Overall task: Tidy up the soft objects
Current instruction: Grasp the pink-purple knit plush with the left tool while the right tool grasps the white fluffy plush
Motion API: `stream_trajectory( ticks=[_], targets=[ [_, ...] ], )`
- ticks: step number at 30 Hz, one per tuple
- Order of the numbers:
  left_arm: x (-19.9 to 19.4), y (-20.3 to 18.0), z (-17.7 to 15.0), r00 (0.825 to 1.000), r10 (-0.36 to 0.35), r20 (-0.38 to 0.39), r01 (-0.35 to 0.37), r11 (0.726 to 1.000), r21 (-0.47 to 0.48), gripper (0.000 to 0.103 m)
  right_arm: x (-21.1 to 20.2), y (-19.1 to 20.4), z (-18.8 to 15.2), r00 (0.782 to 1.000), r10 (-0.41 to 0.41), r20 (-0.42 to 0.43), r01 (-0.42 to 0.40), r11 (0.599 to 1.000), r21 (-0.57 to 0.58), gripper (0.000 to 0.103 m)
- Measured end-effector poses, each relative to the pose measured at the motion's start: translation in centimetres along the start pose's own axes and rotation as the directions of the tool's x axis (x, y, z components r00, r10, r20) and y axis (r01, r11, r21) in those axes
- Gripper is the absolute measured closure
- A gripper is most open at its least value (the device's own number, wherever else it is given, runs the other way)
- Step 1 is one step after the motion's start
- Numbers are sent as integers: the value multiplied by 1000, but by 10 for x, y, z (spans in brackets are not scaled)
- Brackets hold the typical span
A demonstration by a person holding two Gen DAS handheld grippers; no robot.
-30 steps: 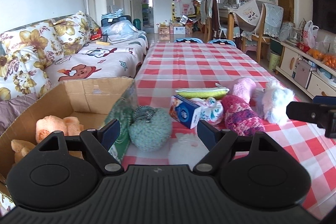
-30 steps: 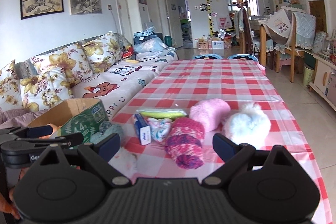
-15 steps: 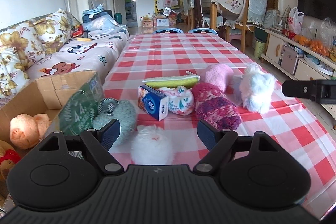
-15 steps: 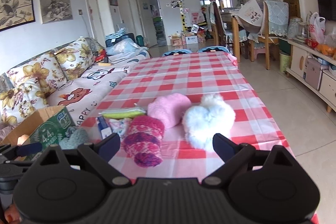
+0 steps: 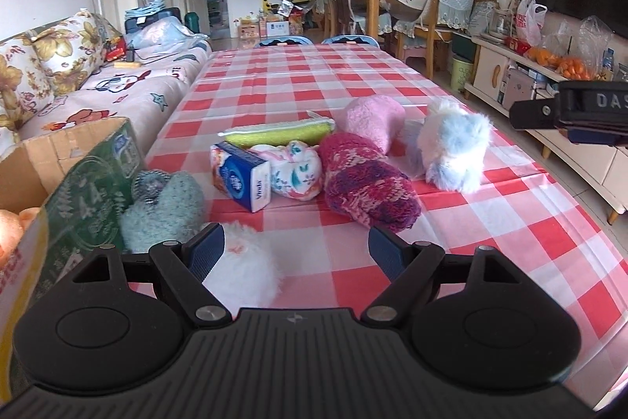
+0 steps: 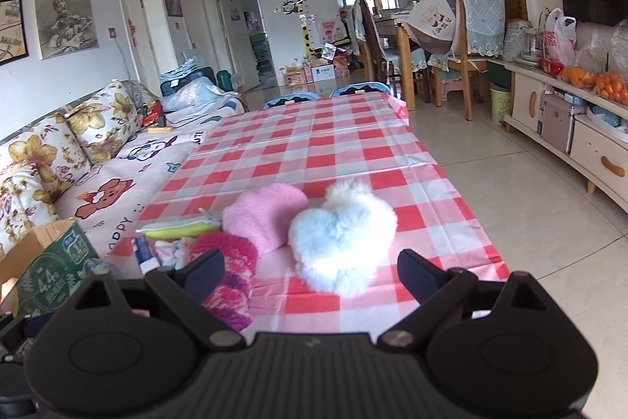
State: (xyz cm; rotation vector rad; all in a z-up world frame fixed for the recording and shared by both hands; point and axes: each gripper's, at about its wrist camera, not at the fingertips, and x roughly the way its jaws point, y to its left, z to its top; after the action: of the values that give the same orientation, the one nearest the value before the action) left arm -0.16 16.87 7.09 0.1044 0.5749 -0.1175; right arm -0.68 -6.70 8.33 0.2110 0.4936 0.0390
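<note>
Soft things lie in a cluster on the red-checked table (image 5: 298,77): a white pompom (image 5: 243,268), a teal knit ball (image 5: 163,209), a floral pouch (image 5: 294,171), a magenta knit roll (image 5: 367,185), a pink fluffy piece (image 5: 373,118), a pale blue fluffy toy (image 5: 451,148) and a yellow-green sponge (image 5: 278,132). My left gripper (image 5: 296,252) is open and empty, with the pompom just inside its left finger. My right gripper (image 6: 312,271) is open and empty, right in front of the pale blue toy (image 6: 341,236). The magenta roll (image 6: 231,273) sits by its left finger.
A cardboard box (image 5: 84,191) at the table's left edge holds orange plush toys (image 5: 11,226). A blue tissue pack (image 5: 241,175) lies among the soft things. A sofa (image 5: 98,93) runs along the left; a cabinet (image 6: 569,128) stands right. The right gripper shows in the left view (image 5: 573,116).
Both grippers have swung right. The left view moved off the box toward the pompom and cluster. The right gripper came closer to the pale blue toy, now between its fingers' line.
</note>
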Motion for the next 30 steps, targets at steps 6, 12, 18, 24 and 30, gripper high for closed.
stream_trajectory(
  ticks=[6, 12, 18, 24, 30],
  targets=[
    [19, -19, 5, 998, -63, -14, 64, 997, 35, 3, 29, -14, 9, 999, -35, -19, 36, 998, 47, 3],
    [43, -28, 14, 990, -135, -32, 135, 991, -12, 3, 76, -36, 15, 998, 28, -60, -16, 983, 184, 1],
    [70, -41, 28, 986, -164, -35, 163, 986, -28, 3, 116, -41, 14, 993, 60, -105, -41, 984, 173, 1],
    [98, -53, 39, 984, -173, -51, 171, 985, -38, 3, 145, -41, 12, 985, 74, -153, -46, 983, 180, 1],
    [119, -54, 44, 986, -150, -72, 147, 988, -42, 3, 163, -45, 7, 979, 69, -190, -33, 981, 190, 1]
  ],
)
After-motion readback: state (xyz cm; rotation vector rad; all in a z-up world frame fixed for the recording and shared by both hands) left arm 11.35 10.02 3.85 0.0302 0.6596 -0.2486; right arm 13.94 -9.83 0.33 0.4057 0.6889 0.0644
